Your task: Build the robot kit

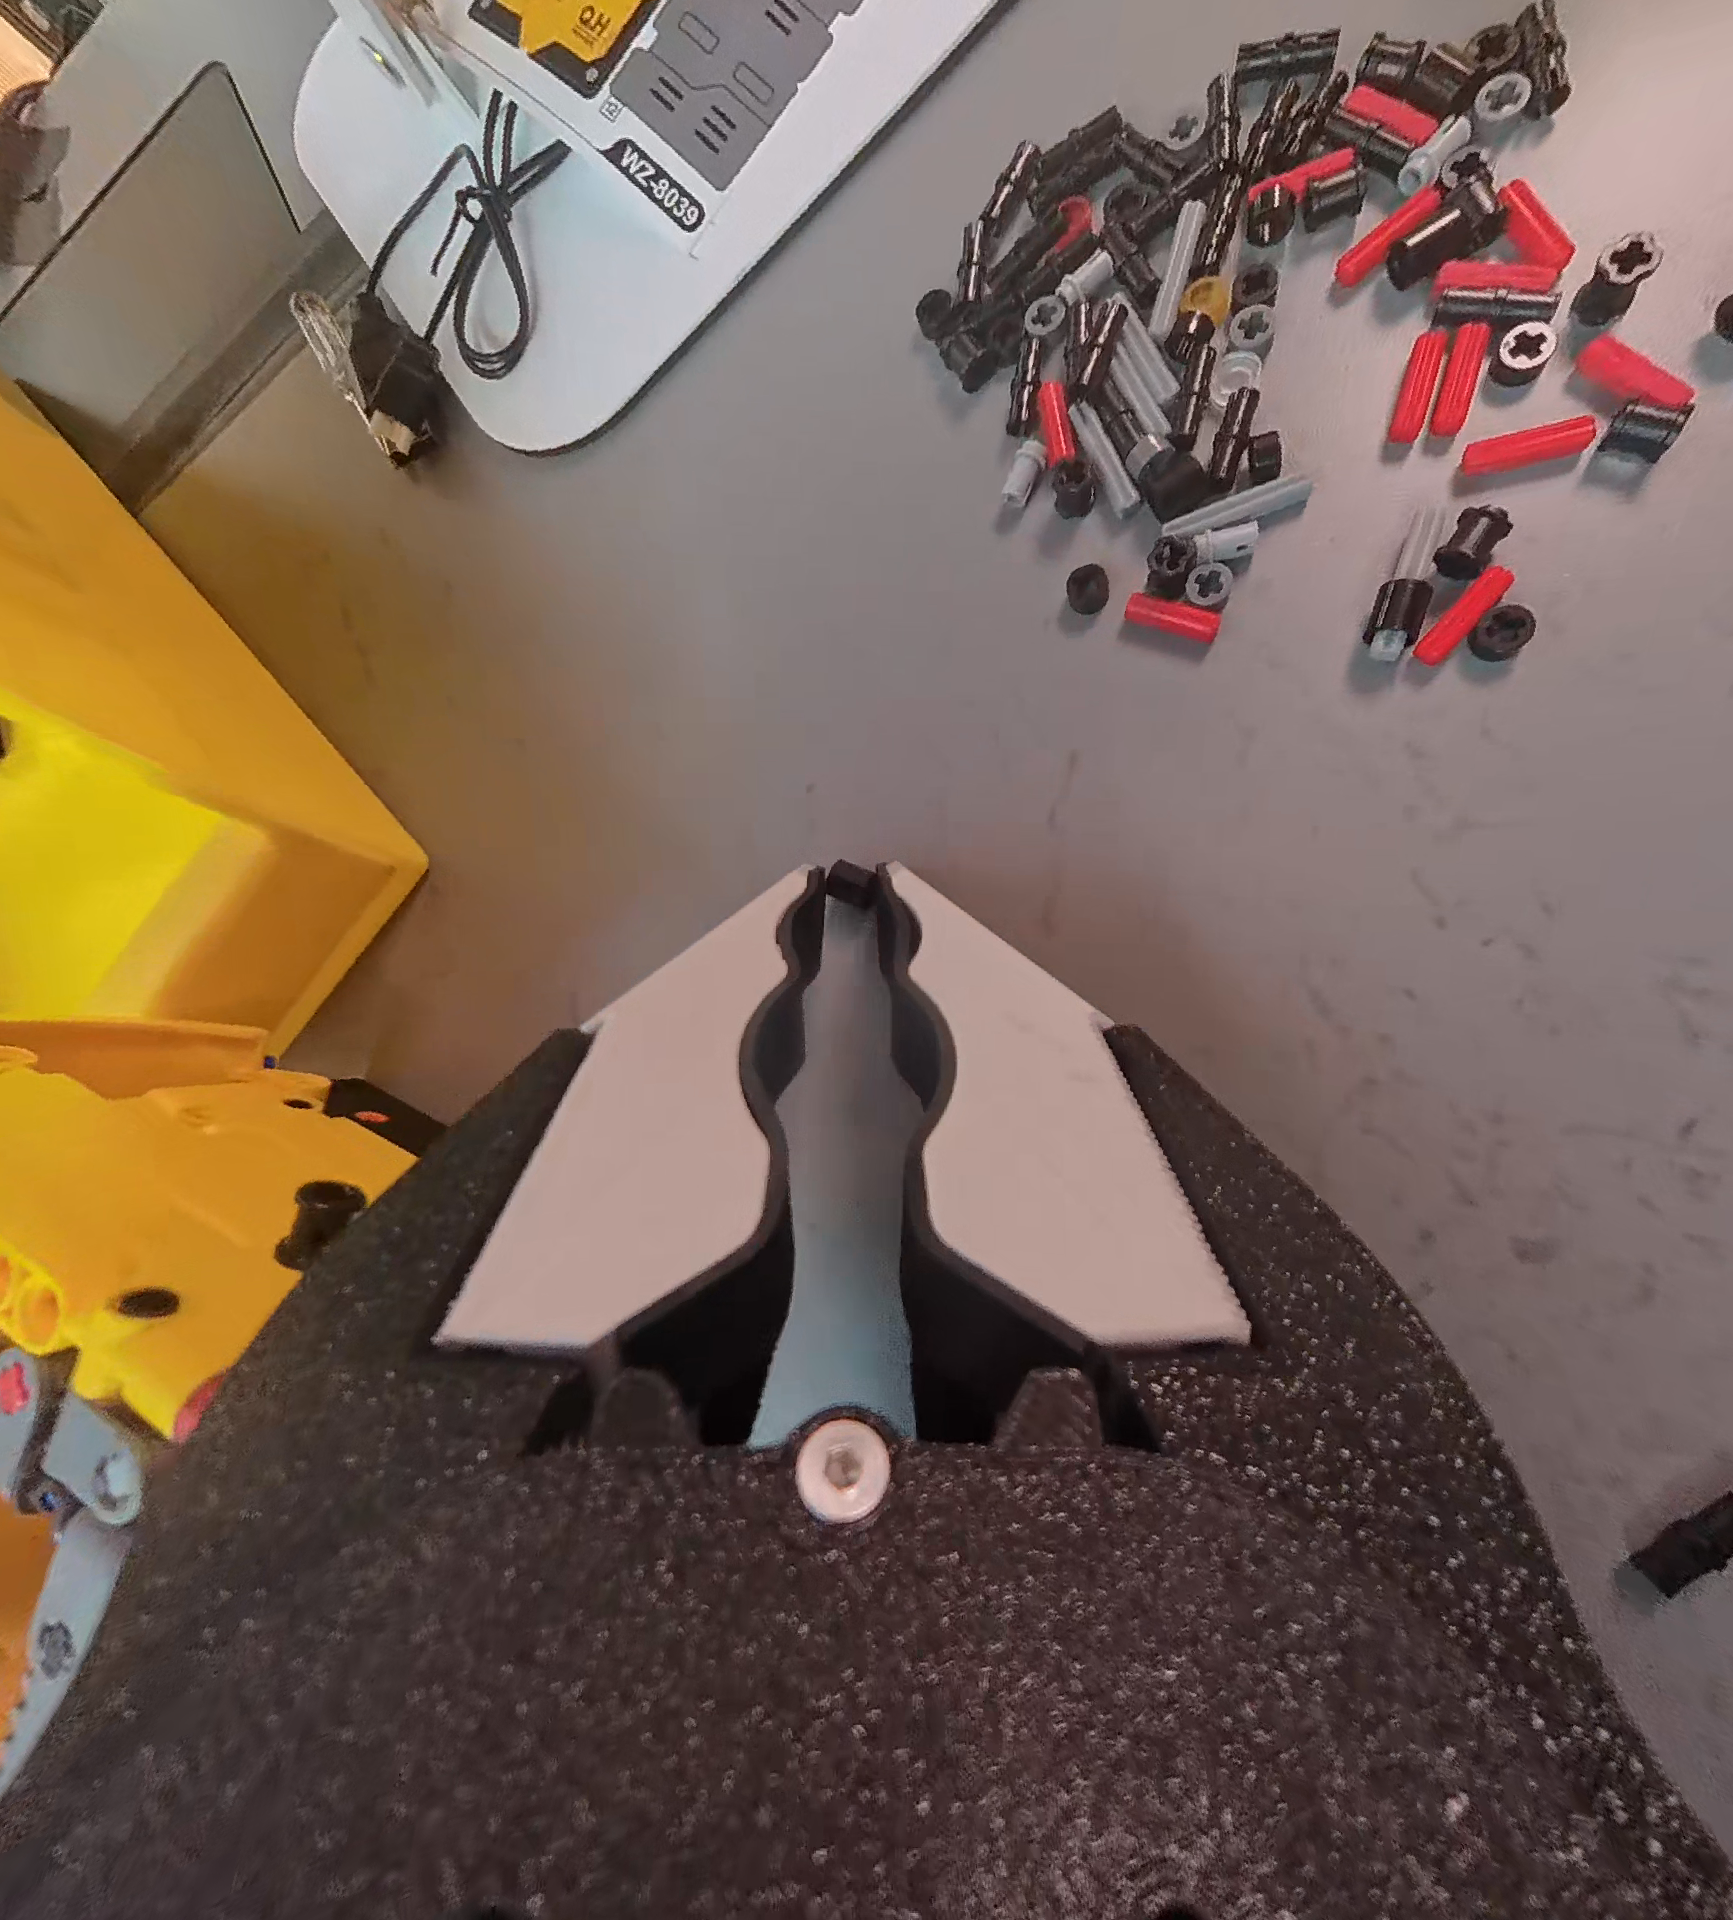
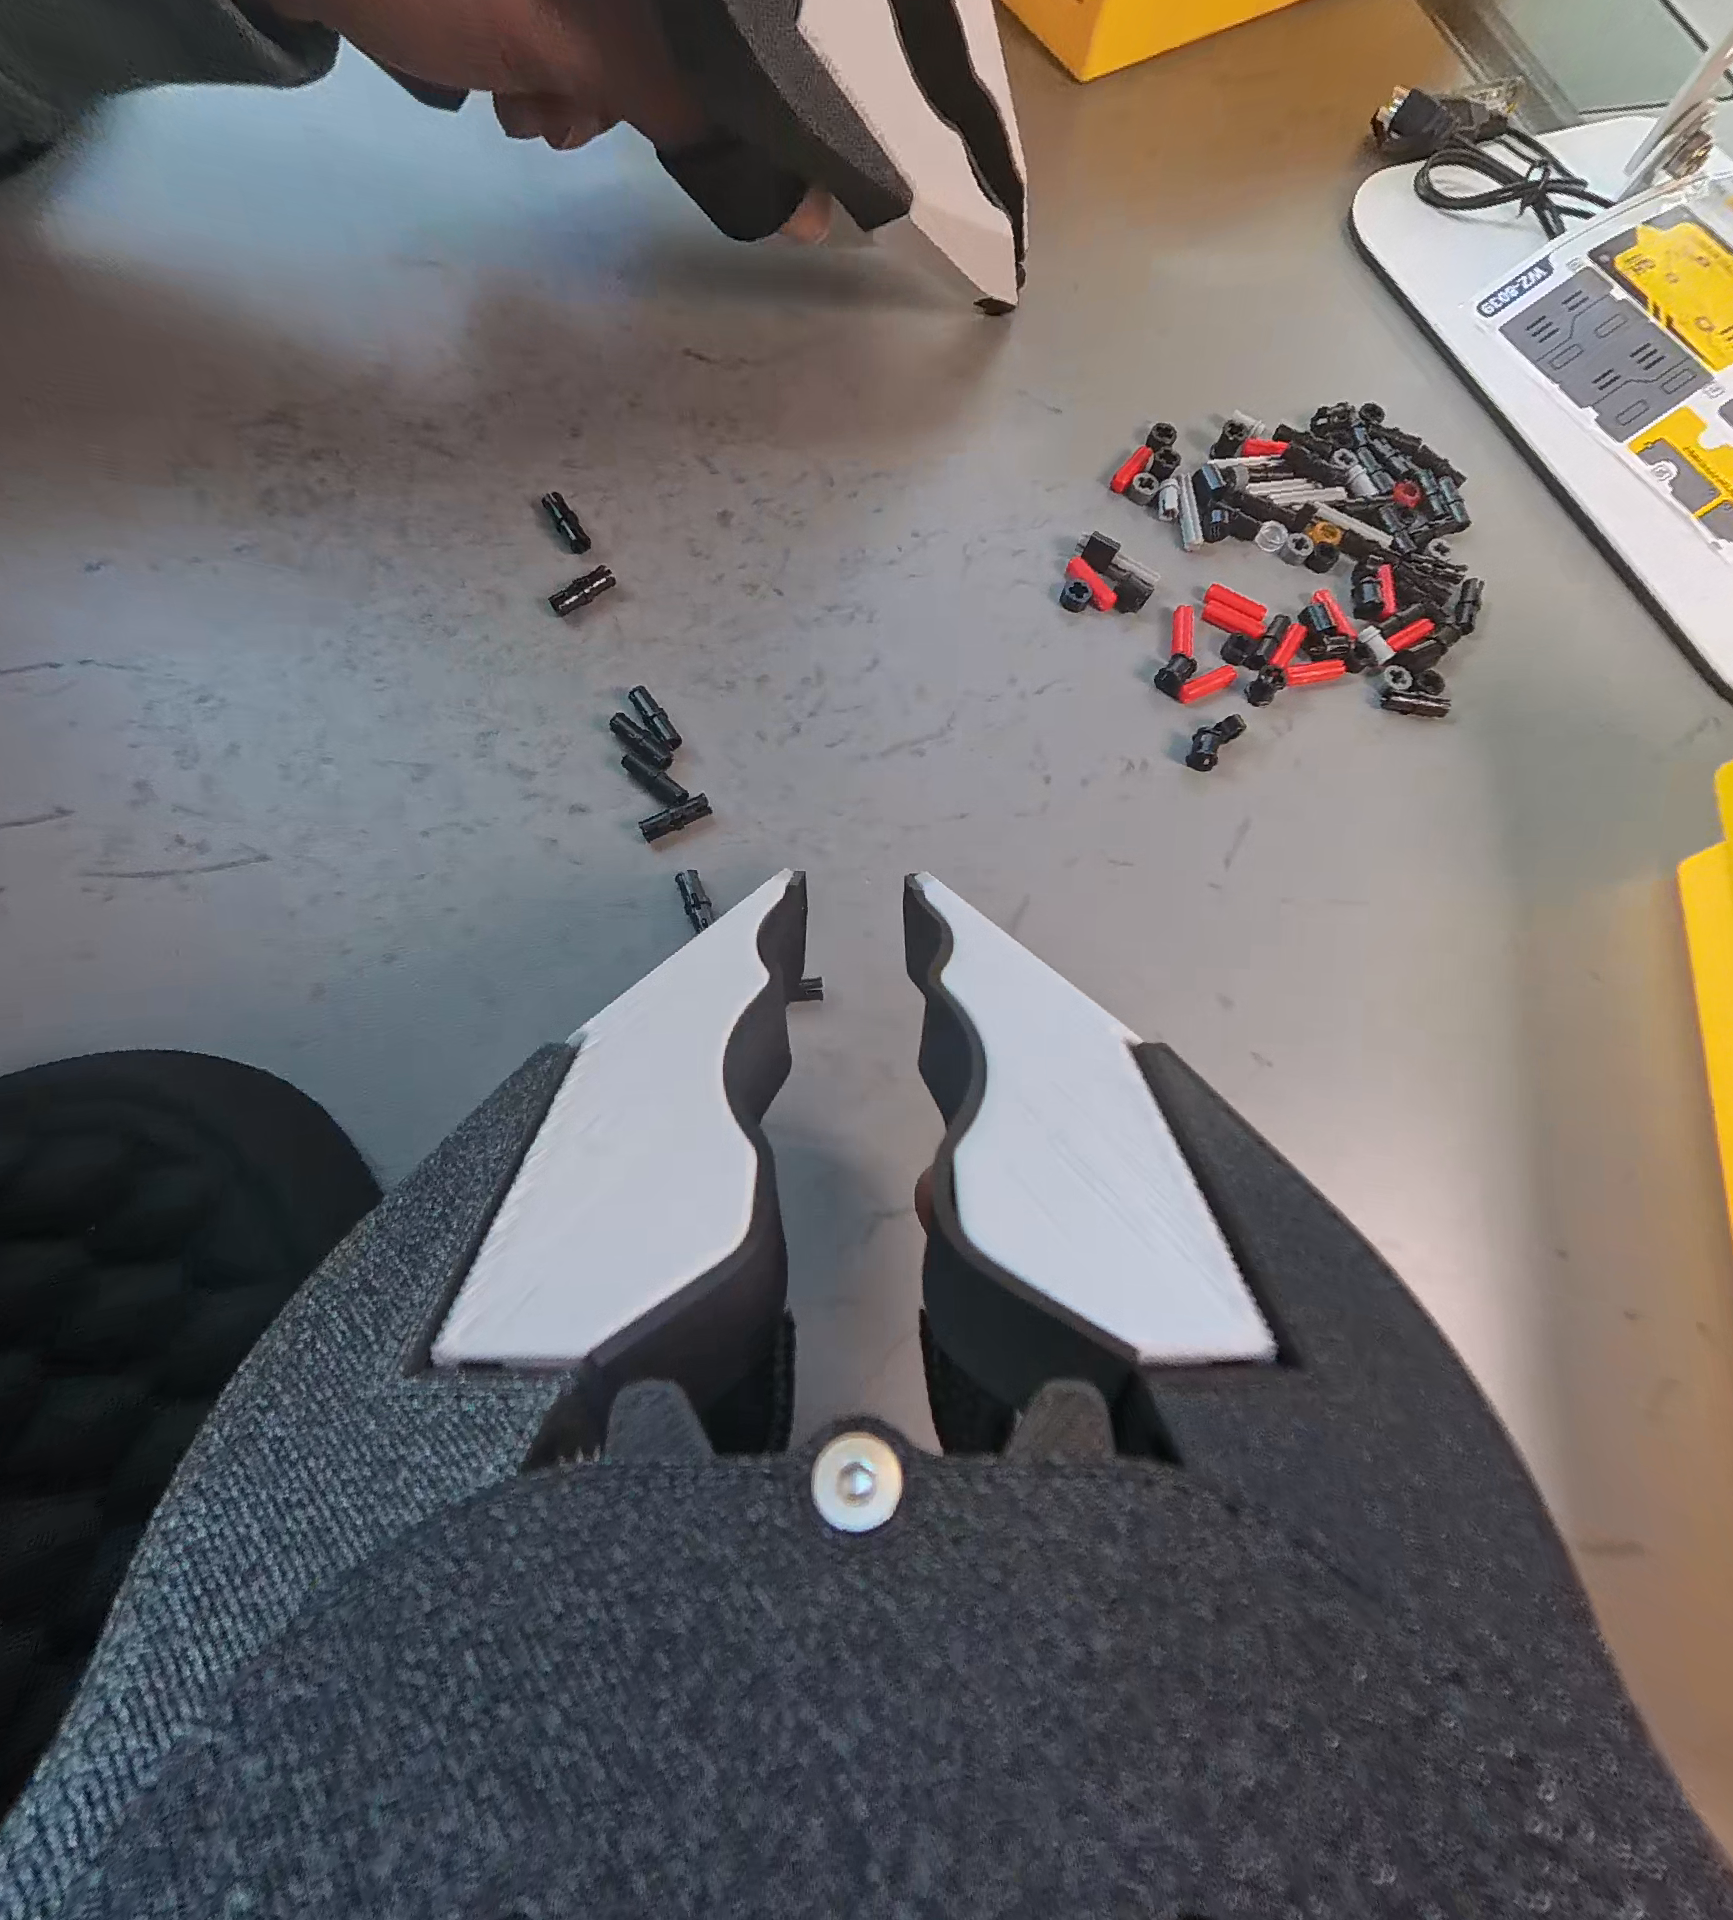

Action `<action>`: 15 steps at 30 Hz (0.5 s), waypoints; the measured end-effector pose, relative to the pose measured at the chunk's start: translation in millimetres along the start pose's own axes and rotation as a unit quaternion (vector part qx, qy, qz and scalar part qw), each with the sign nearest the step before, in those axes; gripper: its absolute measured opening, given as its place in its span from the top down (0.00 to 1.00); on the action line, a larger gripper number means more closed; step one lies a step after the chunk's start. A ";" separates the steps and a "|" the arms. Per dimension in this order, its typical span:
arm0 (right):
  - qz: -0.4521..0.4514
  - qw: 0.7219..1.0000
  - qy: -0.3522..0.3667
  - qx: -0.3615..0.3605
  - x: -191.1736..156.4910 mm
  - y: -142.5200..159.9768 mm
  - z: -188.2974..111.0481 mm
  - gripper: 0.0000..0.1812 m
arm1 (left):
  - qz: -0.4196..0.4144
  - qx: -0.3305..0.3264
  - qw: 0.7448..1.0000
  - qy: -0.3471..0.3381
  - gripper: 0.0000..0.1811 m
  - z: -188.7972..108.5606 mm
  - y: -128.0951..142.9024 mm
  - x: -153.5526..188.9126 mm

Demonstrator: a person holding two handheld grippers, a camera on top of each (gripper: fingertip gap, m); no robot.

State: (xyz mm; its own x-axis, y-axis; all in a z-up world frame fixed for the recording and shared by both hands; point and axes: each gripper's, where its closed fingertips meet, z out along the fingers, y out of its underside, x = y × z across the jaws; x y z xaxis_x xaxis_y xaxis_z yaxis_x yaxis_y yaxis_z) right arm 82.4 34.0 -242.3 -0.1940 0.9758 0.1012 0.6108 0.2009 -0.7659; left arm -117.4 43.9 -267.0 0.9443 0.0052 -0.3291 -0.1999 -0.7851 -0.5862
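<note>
The left gripper [image 1: 853, 881] is clenched on a small black peg [image 1: 851, 883], pinched right at its fingertips above the grey table [image 1: 1257, 935]. A heap of black, red and grey pegs [image 1: 1288, 312] lies well ahead to its right, a yellow box [image 1: 114, 727] and a yellow toy model [image 1: 62, 1195] to its left.

The right gripper [image 2: 854, 894] is released, its jaws parted and holding nothing, low over the table. A loose black peg [image 2: 693, 896] lies just beside its left fingertip, with a scattered row of black pegs [image 2: 649, 748] beyond. A white sticker sheet [image 2: 1672, 395] sits far right.
</note>
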 end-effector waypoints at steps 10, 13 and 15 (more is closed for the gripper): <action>0.025 0.997 0.013 0.067 4.8 -23.6 0.3 0.90 | -0.043 0.167 0.969 0.178 0.95 -38.6 -34.4 47.0; 0.124 0.979 -0.052 0.151 -0.4 -57.2 -2.1 0.90 | 0.059 0.304 0.934 0.181 0.95 -85.5 -62.7 72.6; 0.215 0.948 -0.115 0.207 -0.1 -80.3 -9.3 0.89 | 0.141 0.374 0.902 0.165 0.95 -115.7 -71.0 90.2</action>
State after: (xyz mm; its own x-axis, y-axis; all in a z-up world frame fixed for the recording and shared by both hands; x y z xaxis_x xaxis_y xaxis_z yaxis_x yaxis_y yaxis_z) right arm 40.5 18.6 -174.9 -0.1859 0.9057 -0.3811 0.3272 -0.3087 -0.8931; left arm 12.2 28.5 -169.3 0.8306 -0.4096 -0.3772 -0.4476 -0.0881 -0.8899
